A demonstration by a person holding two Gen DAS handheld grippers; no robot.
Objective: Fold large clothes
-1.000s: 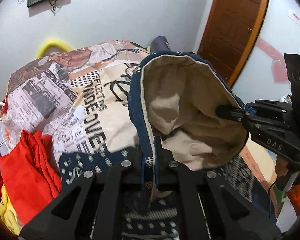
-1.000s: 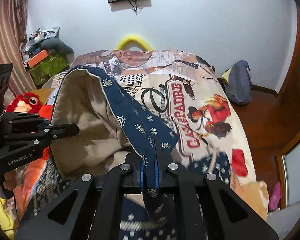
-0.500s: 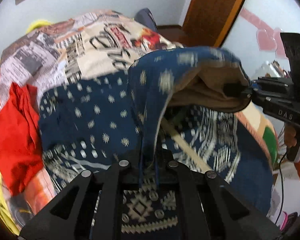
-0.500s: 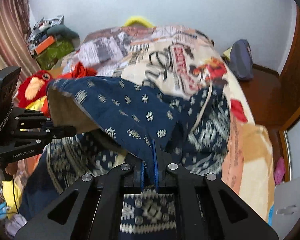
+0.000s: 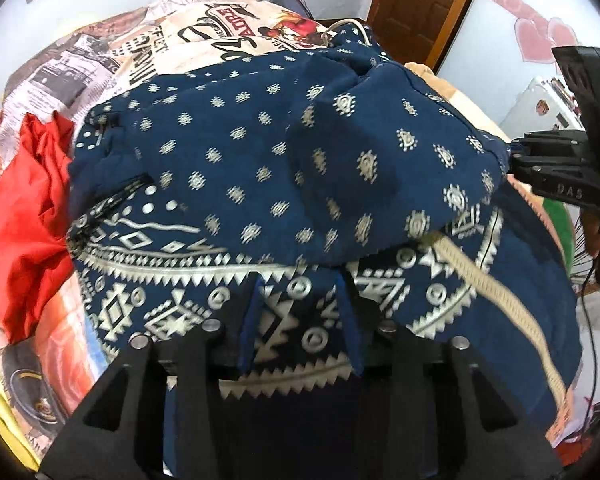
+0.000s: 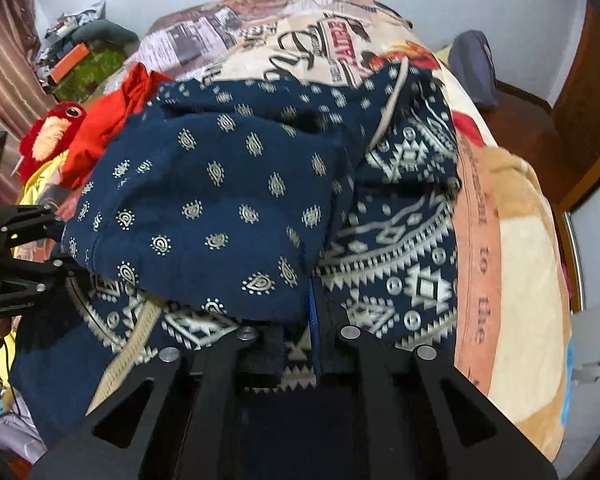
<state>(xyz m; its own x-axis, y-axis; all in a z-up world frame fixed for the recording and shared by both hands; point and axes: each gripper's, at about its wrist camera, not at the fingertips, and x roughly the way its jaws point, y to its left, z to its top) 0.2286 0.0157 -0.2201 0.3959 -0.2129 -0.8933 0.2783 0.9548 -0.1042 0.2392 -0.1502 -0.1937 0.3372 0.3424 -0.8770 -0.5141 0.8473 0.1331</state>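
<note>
Left gripper (image 5: 300, 312) spread, empty. Right gripper (image 6: 300, 320) spread too, apparently empty; blue hooded garment (image 5: 284, 168) lies folded over on the printed bedspread (image 6: 512, 248). Back out low and straight, then flatten the garment's hood. Red cloth (image 5: 24, 200) beyond, left: avoid.

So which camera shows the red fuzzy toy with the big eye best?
The right wrist view. The red plush toy sits at the far left beside the red cloth, with its eye and orange patch showing. The left wrist view shows only the red cloth, no toy.
</note>
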